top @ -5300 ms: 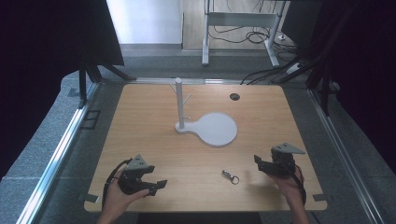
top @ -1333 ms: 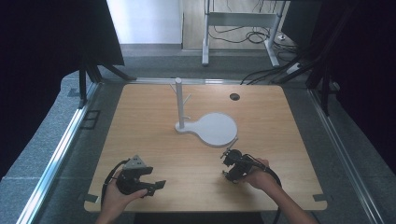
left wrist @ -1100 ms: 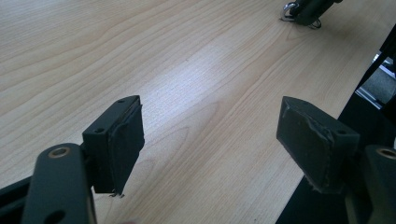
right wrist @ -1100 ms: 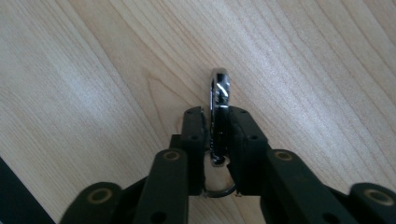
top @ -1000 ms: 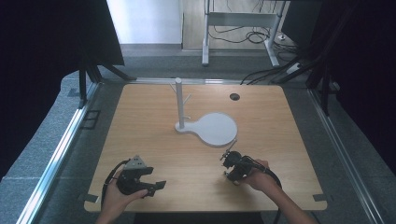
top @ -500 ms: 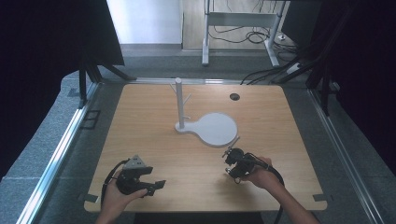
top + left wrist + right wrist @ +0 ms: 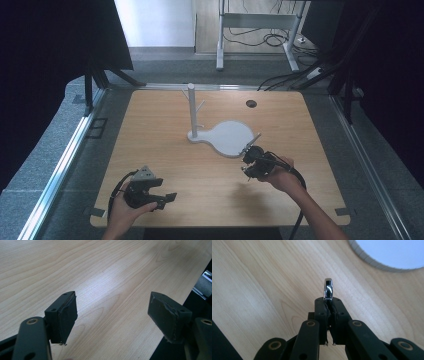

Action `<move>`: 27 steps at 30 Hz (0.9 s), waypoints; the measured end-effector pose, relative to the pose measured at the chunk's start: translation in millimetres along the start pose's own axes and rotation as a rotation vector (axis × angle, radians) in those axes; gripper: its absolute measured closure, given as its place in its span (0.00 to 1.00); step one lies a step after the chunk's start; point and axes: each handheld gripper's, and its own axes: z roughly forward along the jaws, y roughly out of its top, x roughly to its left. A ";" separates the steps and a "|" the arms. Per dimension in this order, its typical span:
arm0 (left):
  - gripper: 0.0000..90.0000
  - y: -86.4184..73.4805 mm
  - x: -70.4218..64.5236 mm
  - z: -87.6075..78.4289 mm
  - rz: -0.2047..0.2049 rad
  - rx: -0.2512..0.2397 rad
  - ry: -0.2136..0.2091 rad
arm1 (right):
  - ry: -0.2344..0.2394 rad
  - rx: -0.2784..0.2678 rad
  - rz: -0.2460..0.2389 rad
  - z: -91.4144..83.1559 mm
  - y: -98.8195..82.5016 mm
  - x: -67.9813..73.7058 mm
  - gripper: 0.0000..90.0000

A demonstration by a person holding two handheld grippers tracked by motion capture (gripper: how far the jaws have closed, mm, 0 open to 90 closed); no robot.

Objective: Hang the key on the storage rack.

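The right gripper (image 7: 256, 162), just right of centre in the high view, is clenched on a small shiny metal ring (image 7: 328, 289). In the right gripper view the ring stands on edge, its upper loop poking out above the pinched jaws, with bare wood grain beneath it and the grey ribbed rim of the white stand base (image 7: 372, 265) in the upper right of the frame. The pick-up looks done: the ring seems to be clear of the table (image 7: 165, 150), though the high view is too small to be sure.

What is left, as I judge it, is the delivery. The white stand (image 7: 192, 112) with its short side pegs rises just above the frame's centre, and its round flat base (image 7: 227, 137) lies right beside the right gripper, up and to the left of it. The ring has not reached a peg or the base.

The left gripper (image 7: 145, 192), at the lower left of the high view, rests near the table's front edge with its jaws spread wide and nothing between them; its own view shows plain wood
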 end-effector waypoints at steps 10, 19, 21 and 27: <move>0.27 0.4 -1.4 1.4 0.003 0.003 -0.010 | -0.005 -0.025 0.013 -5.6 17.8 -8.4 0.94; 0.27 0.8 -3.3 3.4 0.007 0.012 -0.010 | -0.011 -0.030 0.032 -5.9 32.7 -21.1 0.94; 0.27 0.4 -2.9 4.1 0.007 0.013 -0.012 | -0.011 -0.035 0.038 -6.1 37.1 -24.3 0.94; 0.27 0.2 -1.7 3.4 0.005 0.012 -0.013 | -0.016 -0.034 0.035 -6.0 46.2 -27.6 0.94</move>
